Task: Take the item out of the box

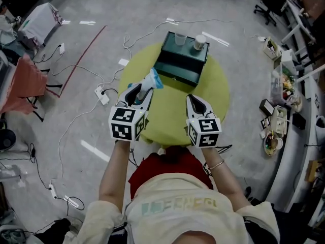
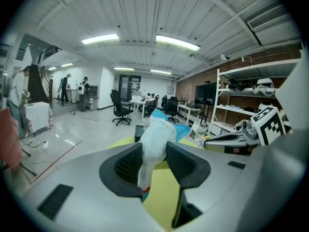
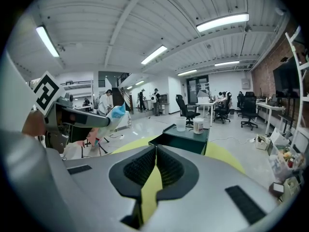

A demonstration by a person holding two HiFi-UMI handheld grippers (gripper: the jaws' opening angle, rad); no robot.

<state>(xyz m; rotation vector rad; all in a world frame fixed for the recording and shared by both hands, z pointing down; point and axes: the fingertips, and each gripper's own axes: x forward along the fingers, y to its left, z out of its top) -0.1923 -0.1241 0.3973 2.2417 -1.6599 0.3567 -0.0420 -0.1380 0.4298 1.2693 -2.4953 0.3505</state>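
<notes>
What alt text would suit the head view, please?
A person's left gripper holds a white and blue packet over a round yellow-green table, the right gripper shut and empty beside it. A dark green box with two cups on top stands at the table's far side.

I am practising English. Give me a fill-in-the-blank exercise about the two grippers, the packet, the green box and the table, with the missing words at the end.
1. The left gripper holds a white and ____ packet.
2. The jaws of the right gripper are ____, with nothing between them.
3. On top of the dark green box stand ____ small containers.
4. The yellow-green table under the box is ____ in shape.

Missing words: blue; shut; two; round.
</notes>
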